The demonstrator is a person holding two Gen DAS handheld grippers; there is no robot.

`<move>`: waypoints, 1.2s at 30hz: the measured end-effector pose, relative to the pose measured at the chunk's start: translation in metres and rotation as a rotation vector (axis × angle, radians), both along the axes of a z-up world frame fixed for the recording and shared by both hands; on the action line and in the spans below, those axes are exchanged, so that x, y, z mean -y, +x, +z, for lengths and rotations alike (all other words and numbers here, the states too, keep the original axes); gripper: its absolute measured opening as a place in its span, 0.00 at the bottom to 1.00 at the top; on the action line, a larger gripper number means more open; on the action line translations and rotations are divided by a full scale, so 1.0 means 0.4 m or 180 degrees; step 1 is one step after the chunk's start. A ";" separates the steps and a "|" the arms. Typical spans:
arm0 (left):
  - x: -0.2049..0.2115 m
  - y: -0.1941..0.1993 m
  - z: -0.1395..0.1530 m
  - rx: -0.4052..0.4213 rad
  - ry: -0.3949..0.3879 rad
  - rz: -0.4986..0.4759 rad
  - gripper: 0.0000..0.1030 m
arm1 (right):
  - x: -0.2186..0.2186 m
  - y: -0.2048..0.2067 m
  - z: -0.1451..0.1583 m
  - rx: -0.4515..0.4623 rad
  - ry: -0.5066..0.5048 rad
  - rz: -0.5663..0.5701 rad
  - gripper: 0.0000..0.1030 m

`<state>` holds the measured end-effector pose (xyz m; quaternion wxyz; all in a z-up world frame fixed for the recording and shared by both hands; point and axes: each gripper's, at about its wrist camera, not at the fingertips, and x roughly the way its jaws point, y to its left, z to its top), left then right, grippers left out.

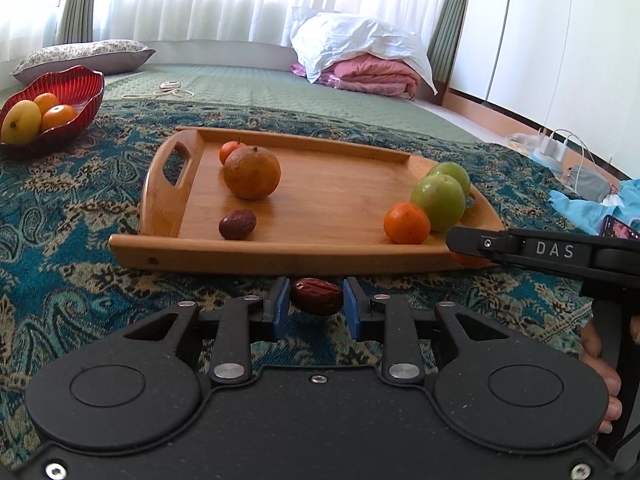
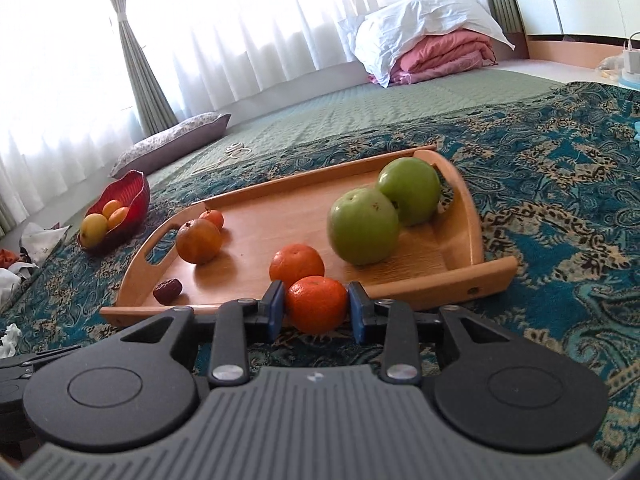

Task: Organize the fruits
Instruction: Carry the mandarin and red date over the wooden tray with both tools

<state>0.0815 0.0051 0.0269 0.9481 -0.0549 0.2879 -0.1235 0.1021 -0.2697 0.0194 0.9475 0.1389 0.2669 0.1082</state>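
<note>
My left gripper point(image 1: 316, 298) is shut on a dark red date point(image 1: 316, 296), held just in front of the near rim of the wooden tray point(image 1: 280, 254). My right gripper point(image 2: 316, 304) is shut on a small orange mandarin point(image 2: 316, 304) at the tray's near edge point(image 2: 440, 292); it also shows in the left wrist view point(image 1: 472, 254). On the tray lie another date point(image 1: 237, 224), a large orange point(image 1: 251, 173), a small mandarin behind it point(image 1: 229, 151), a mandarin at the right point(image 1: 406, 223) and two green apples point(image 1: 438, 202).
A red bowl point(image 1: 86, 88) with a mango and oranges stands at the far left on the patterned blue cloth point(image 1: 60, 208). Pillows and folded pink bedding point(image 1: 372, 74) lie at the back. Chargers, cables and a phone lie at the right.
</note>
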 end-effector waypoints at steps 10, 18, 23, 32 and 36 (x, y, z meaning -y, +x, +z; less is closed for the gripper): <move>-0.005 0.081 0.085 0.0150 -0.0009 0.0123 0.26 | 0.001 0.042 0.081 0.0261 -0.0111 -0.0009 0.37; 0.009 0.203 0.146 0.0217 0.0013 0.0232 0.26 | -0.007 0.132 0.140 0.0332 -0.0195 -0.0016 0.37; 0.017 0.293 0.165 0.0156 0.0069 0.0230 0.26 | -0.015 0.205 0.158 0.0271 -0.0306 -0.0006 0.37; 0.015 0.450 0.161 -0.0067 0.0166 0.0217 0.26 | -0.003 0.354 0.145 -0.0088 -0.0292 0.0005 0.37; 0.023 0.507 0.146 -0.0205 0.0220 0.0213 0.26 | -0.004 0.406 0.127 -0.0284 -0.0307 0.0014 0.37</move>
